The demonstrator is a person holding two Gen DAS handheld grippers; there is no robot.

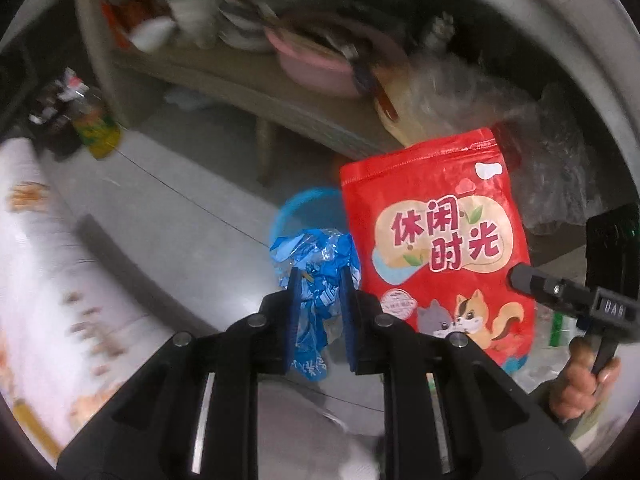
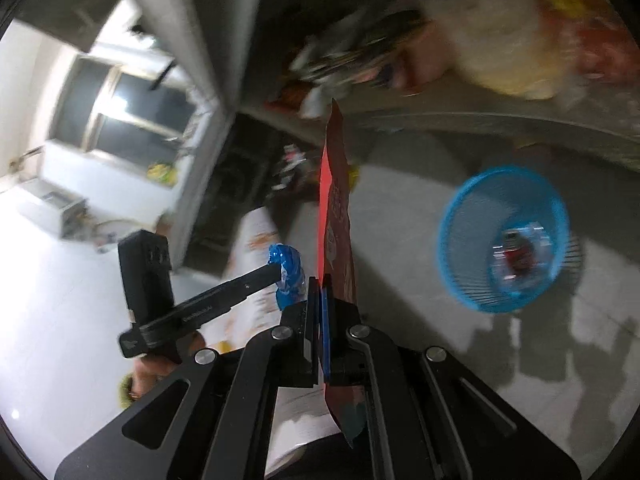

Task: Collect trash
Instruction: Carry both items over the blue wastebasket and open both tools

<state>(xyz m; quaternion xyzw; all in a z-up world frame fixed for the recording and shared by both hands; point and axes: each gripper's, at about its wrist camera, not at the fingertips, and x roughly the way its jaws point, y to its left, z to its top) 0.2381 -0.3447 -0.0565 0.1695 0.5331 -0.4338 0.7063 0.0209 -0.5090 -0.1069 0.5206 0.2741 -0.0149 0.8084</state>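
Note:
My left gripper [image 1: 319,276] is shut on a crumpled blue plastic wrapper [image 1: 316,256], held in the air above the floor. The wrapper also shows in the right wrist view [image 2: 288,272], at the tip of the left gripper. My right gripper [image 2: 323,284] is shut on a red snack bag [image 2: 336,208], seen edge-on there. In the left wrist view the red snack bag [image 1: 436,240] faces me, with cartoon animals printed on it. A blue mesh trash basket [image 2: 460,240] stands on the floor below and to the right, with some trash inside. It shows partly behind the wrapper in the left wrist view [image 1: 304,204].
A low table [image 1: 224,80] with bowls, a pink basin [image 1: 312,64] and clear plastic bags stands behind the basket. Bottles [image 1: 96,120] stand on the floor at left. A white patterned cloth [image 1: 44,280] lies along the left side.

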